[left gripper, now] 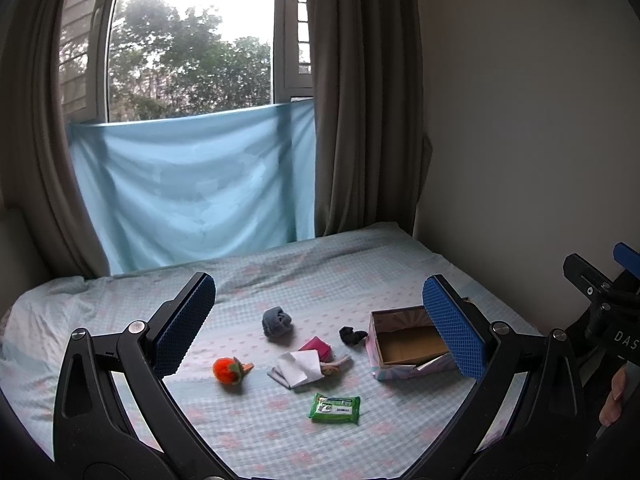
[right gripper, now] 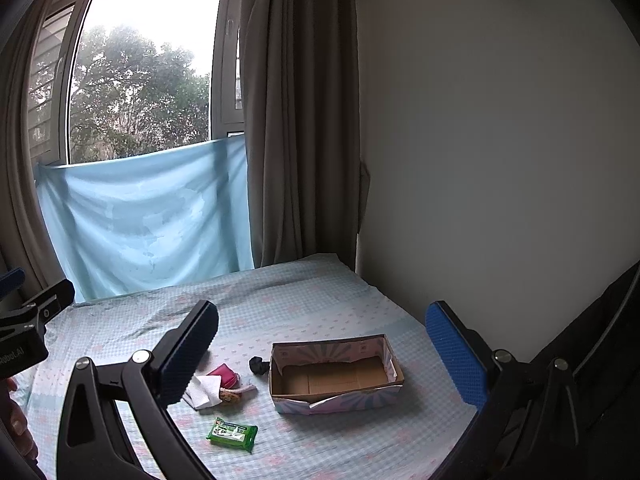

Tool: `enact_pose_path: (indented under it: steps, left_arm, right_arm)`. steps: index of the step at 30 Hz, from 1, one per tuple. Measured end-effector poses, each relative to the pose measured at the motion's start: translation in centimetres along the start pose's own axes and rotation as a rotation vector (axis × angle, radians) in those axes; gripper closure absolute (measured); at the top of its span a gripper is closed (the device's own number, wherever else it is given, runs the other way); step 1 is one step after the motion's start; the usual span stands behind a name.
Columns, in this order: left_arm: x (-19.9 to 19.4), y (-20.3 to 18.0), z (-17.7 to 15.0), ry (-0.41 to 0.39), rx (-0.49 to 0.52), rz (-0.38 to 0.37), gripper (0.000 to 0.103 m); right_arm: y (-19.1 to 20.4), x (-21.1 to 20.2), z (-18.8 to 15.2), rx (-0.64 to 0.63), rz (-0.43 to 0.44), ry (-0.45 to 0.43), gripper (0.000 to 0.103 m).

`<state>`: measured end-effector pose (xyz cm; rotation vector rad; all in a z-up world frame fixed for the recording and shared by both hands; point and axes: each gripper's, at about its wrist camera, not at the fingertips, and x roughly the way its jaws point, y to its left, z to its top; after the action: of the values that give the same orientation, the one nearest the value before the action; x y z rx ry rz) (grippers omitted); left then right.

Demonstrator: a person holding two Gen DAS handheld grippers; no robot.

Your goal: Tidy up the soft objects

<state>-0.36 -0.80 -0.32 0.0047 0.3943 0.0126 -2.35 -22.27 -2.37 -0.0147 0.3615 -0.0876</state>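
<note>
Soft items lie on the bed [left gripper: 280, 280]: an orange plush toy [left gripper: 228, 370], a rolled grey sock [left gripper: 277, 321], a dark sock [left gripper: 352, 336], a pink pouch [left gripper: 318, 347], a white folded cloth [left gripper: 298, 368] and a green wipes pack [left gripper: 335, 409]. An open cardboard box [left gripper: 408, 346] stands to their right, empty; it also shows in the right wrist view [right gripper: 336, 376]. My left gripper [left gripper: 320, 332] is open and empty, held above the bed. My right gripper [right gripper: 320, 356] is open and empty, held above the box. The wipes pack [right gripper: 233, 434], pouch [right gripper: 224, 374] and dark sock [right gripper: 259, 365] show there too.
The bed [right gripper: 320, 300] meets a white wall [right gripper: 480, 160] on the right. Brown curtains [left gripper: 360, 120] and a light blue cloth [left gripper: 192, 184] hang by the window behind. The right gripper's body [left gripper: 600, 300] shows at the left wrist view's right edge.
</note>
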Motion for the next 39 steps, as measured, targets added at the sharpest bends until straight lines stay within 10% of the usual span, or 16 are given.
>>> enact_pose_path:
  steps: [23, 39]
  left_arm:
    - [-0.2, -0.2, 0.1, 0.004, -0.004, 0.002, 0.0]
    - [1.4, 4.5, -2.0, 0.091, -0.062, 0.148, 0.0]
  right_arm:
    - [-0.1, -0.1, -0.2, -0.002, 0.0, 0.005, 0.0]
    - [2.0, 3.9, -1.1, -0.051, 0.174, 0.085, 0.0]
